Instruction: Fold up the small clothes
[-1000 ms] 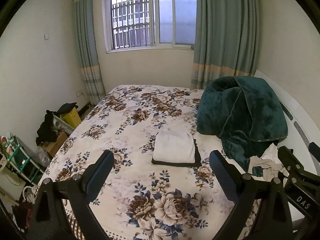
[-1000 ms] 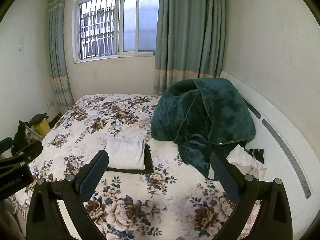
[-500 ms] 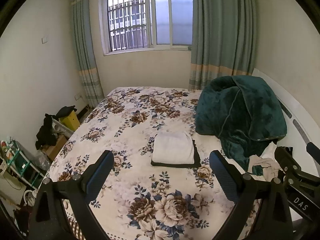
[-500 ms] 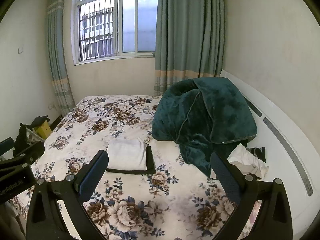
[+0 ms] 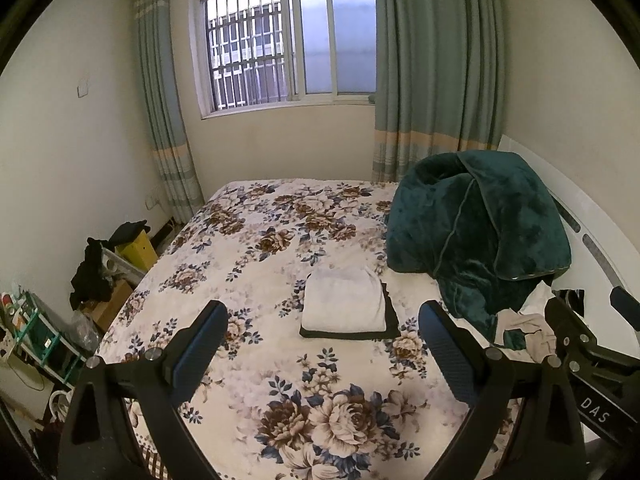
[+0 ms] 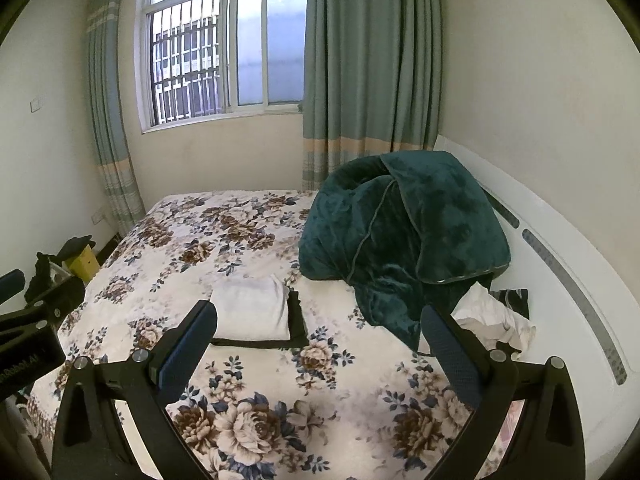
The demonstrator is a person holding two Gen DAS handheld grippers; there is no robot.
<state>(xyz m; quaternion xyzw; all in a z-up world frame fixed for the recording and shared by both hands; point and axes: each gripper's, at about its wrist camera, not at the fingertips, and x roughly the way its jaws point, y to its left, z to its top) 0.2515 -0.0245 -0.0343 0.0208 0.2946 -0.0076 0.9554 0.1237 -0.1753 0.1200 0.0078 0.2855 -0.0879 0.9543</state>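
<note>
Both tongs spread wide & empty: left tongs [image 5: 322, 330], right tongs [image 6: 318, 330], held up over near end of bed [image 5: 280, 392], nothing pinched. Largest to smallest: floral bed; green blanket [image 5: 480, 232] heaped at right by headboard; folded stack mid-bed, white garment [image 5: 344, 300] lying on top of a black garment [image 5: 390, 330]; unfolded pile [image 6: 492, 320] of light clothes just beside blanket's lower edge, w/ a dark piece next to it. Step, prob: between items, 2 look done, next = fetch from pile. Needs right tongs to reach to far right, pinch one loose piece, bring it to bare sheet. Vs 1 s ago: cams pitched up a bit, stack sits lower in frame; clothes unmoved.
</note>
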